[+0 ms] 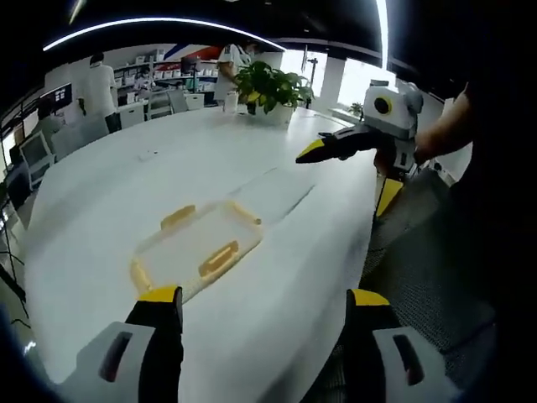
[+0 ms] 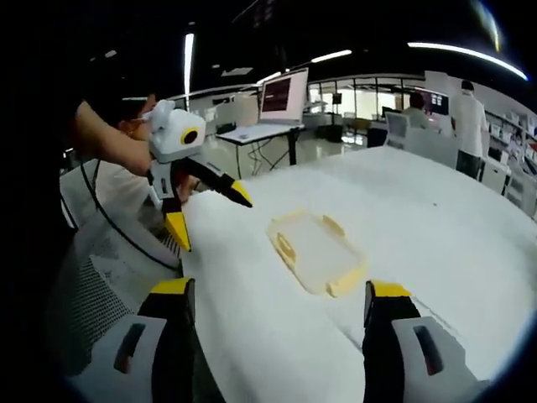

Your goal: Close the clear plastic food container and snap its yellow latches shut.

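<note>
The clear plastic food container (image 1: pixel 197 243) lies flat on the white table (image 1: pixel 126 168), with yellow latches (image 1: pixel 218 257) along its sides. It looks low and closed, though I cannot tell whether the latches are snapped. My left gripper (image 1: pixel 264 295) is open, just short of the container. My right gripper (image 1: pixel 351 175) hovers open beyond the table's edge, held by a hand. In the right gripper view the container (image 2: pixel 317 250) lies ahead of my open right gripper (image 2: pixel 278 288), and the left gripper (image 2: pixel 210 217) hangs open at the left by the table (image 2: pixel 436 210) edge.
A potted plant (image 1: pixel 268 84) stands at the far end of the table. Behind it are shelves and people (image 1: pixel 101 84). A laptop (image 2: pixel 284 96) sits on a desk past the table. Grey floor mat (image 2: pixel 92 294) lies beside the table's edge.
</note>
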Demonstrator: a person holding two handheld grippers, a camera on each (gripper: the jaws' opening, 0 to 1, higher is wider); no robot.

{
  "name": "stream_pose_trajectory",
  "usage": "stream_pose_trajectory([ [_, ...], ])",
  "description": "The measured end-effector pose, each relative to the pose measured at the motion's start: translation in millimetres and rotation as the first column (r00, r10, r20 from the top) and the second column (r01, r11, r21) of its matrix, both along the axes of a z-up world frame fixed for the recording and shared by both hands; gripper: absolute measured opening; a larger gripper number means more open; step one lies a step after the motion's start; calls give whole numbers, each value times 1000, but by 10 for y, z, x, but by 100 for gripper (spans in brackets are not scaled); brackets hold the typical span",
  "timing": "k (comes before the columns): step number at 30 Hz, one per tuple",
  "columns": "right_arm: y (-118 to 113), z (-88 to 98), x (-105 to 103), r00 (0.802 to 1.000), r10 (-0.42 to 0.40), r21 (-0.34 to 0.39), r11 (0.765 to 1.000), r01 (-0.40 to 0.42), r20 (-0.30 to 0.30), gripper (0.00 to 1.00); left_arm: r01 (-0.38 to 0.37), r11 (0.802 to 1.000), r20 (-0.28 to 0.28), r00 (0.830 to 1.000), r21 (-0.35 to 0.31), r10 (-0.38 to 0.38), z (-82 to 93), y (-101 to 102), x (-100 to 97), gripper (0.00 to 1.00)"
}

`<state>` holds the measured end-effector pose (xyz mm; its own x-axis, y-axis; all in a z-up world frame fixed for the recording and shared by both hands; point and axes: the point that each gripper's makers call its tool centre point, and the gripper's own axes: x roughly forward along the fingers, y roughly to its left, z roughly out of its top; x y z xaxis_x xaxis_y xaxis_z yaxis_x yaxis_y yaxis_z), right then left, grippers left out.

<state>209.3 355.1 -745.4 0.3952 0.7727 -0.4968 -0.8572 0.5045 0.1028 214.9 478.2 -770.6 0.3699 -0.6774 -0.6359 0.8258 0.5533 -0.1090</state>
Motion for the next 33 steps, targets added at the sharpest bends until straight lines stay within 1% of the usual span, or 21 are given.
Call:
stream_pose_trajectory([
  [1, 4, -6, 4, 1000, -1, 2, 1000, 1, -1, 80, 10, 1000, 2, 1000, 9, -10, -5, 7, 3, 76],
  [4, 40, -9, -1, 1000, -2, 18, 1000, 2, -6, 84, 17, 1000, -3, 1000, 10, -17, -10, 15, 37, 76],
  [9, 107, -14, 15, 1000, 19, 7, 1000, -19, 7, 85, 19, 999, 6, 1000, 27, -20, -9, 59, 106, 76],
  [13, 132, -18, 71, 1000, 25, 1, 1000, -25, 13, 87, 17, 999, 11, 1000, 34, -18, -4, 96, 146, 76],
  [14, 132, -20, 86, 1000, 23, 0, 1000, -23, 11, 87, 20, 999, 13, 1000, 42, -21, -10, 108, 152, 75],
  [15, 135, -30, 92, 1000, 24, 2, 1000, -24, -5, 86, 23, 999, 15, 1000, 48, -24, -16, 124, 163, 75],
  [21, 132, -34, 165, 1000, 24, -10, 1000, -24, 4, 86, 12, 998, 14, 1000, 63, -13, -38, 218, 261, 74],
  [23, 136, -48, 188, 1000, 23, -10, 1000, -23, -6, 87, 7, 998, 3, 1000, 70, -7, -52, 255, 296, 72],
  [25, 145, -66, 212, 1000, 28, -19, 999, -29, -8, 86, 6, 997, 8, 1000, 76, -7, -47, 283, 337, 72],
  [28, 162, -68, 252, 999, 36, -29, 999, -36, -3, 86, 9, 996, 9, 1000, 87, -9, -48, 316, 391, 71],
  [32, 177, -75, 300, 999, 38, -23, 999, -38, -10, 86, 21, 995, 11, 1000, 100, -22, -60, 338, 444, 71],
  [33, 178, -87, 313, 999, 41, -32, 999, -41, -6, 86, 24, 994, 12, 1000, 104, -25, -62, 343, 457, 71],
])
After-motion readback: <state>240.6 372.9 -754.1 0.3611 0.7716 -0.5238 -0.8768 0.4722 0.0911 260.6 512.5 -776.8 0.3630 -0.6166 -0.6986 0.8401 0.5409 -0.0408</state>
